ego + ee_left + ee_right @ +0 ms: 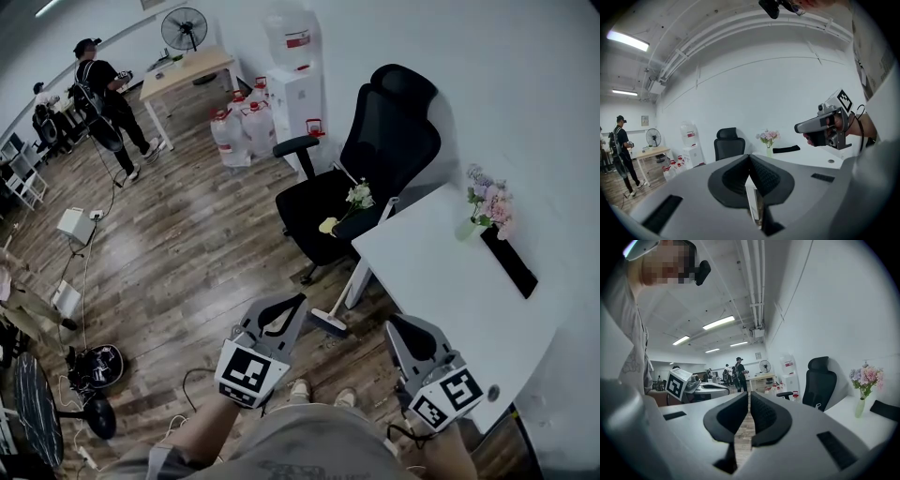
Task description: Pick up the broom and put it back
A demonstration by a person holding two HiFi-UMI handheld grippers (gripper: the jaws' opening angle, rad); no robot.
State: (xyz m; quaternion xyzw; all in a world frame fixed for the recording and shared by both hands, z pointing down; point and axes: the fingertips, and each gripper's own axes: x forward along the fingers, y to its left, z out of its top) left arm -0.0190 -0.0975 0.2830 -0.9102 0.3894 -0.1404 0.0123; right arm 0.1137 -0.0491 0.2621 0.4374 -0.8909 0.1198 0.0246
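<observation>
- Wooden floor lies open on the left; the broom rests head-down just beside the white table, at its near-left edge.
- Left tongs and right tongs are both closed and empty.

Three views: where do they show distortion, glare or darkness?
Head view: fisheye bend, dim light, dark corners; the chair is sharp. Left gripper view: round black border, curved wall lines, and the lamp glares. Right gripper view: same round border, with bright ceiling lamps.
</observation>
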